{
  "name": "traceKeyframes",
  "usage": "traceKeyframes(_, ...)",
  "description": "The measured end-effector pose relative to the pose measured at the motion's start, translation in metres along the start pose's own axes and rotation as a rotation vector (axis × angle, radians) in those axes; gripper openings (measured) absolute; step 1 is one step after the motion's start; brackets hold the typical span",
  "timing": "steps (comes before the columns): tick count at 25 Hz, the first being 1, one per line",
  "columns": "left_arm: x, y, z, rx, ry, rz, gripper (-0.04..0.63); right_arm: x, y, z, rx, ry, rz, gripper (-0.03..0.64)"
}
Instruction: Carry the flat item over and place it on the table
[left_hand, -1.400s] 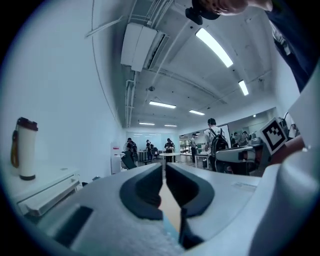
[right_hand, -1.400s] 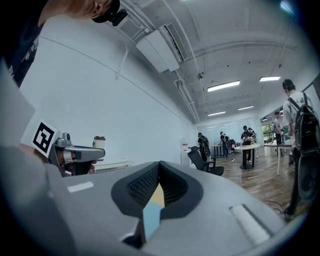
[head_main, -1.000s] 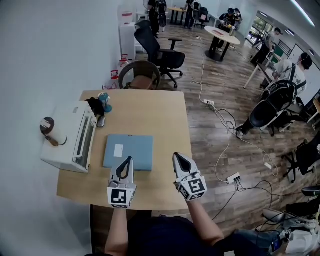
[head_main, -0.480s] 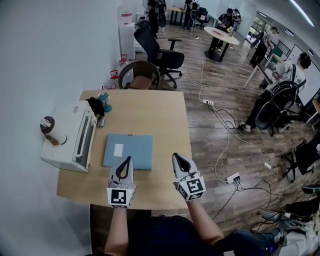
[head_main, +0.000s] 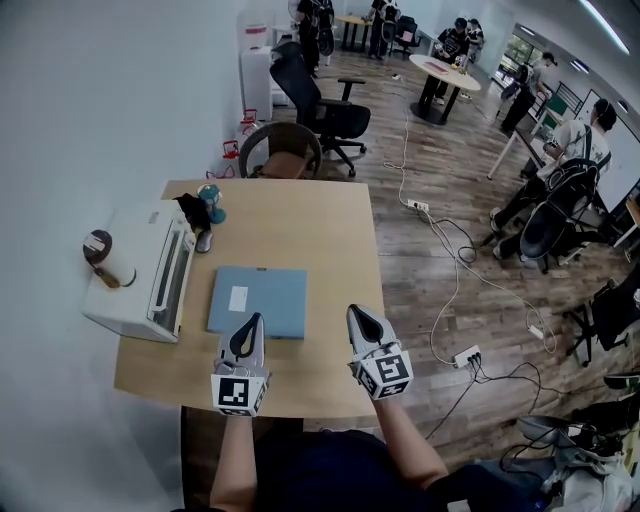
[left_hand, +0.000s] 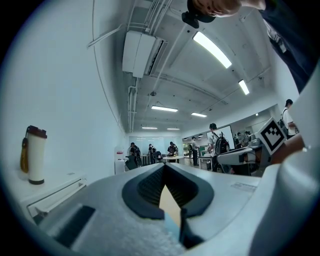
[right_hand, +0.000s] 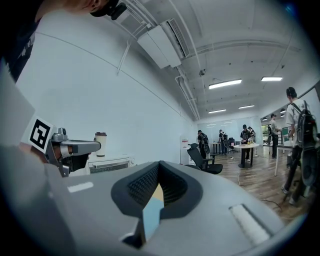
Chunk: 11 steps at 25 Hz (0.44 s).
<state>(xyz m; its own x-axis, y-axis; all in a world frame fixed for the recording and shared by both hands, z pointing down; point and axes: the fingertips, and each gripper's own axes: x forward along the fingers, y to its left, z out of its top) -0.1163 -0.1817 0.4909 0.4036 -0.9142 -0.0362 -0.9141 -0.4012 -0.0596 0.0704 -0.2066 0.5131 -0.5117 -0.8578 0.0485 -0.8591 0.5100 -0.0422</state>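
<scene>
Head view: flat blue item (head_main: 275, 300) lies on the worktop (head_main: 300, 230), its near edge by the left gripper (head_main: 254, 322) and right gripper (head_main: 353, 314). It is probably stiff, thin and smooth, best pinched at opposite edges.
Left gripper view: left gripper (left_hand: 165, 186) closed, empty.
Right gripper view: right gripper (right_hand: 159, 186) closed, empty.

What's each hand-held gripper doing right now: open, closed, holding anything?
Left hand-held gripper: closed, holding nothing.
Right hand-held gripper: closed, holding nothing.
</scene>
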Motion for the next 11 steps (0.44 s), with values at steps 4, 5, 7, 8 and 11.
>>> traceKeyframes(4,0.0001,-0.0003,-0.0017,0.001,0.014,0.002,0.005,-0.0010,-0.0011,0.0009,-0.003,0.000,-0.005,0.006)
traceKeyframes(5,-0.0001,-0.0006,-0.0031,-0.001,0.018,0.002,0.005,-0.0017,-0.0015,0.0000,-0.002,0.002,-0.006,0.006)
traceKeyframes(7,-0.0017,-0.0010,-0.0047,-0.010,0.019,0.003,0.005,-0.0033,-0.0020,-0.0025,0.002,0.008,-0.002,0.006)
traceKeyframes(8,-0.0026,-0.0010,-0.0047,-0.013,0.019,0.003,0.005,-0.0038,-0.0022,-0.0034,0.007,0.010,0.000,0.006)
traceKeyframes(11,-0.0040,-0.0005,-0.0038,-0.013,0.019,0.004,0.005,-0.0050,-0.0037,-0.0055,0.029,0.013,0.004,0.006)
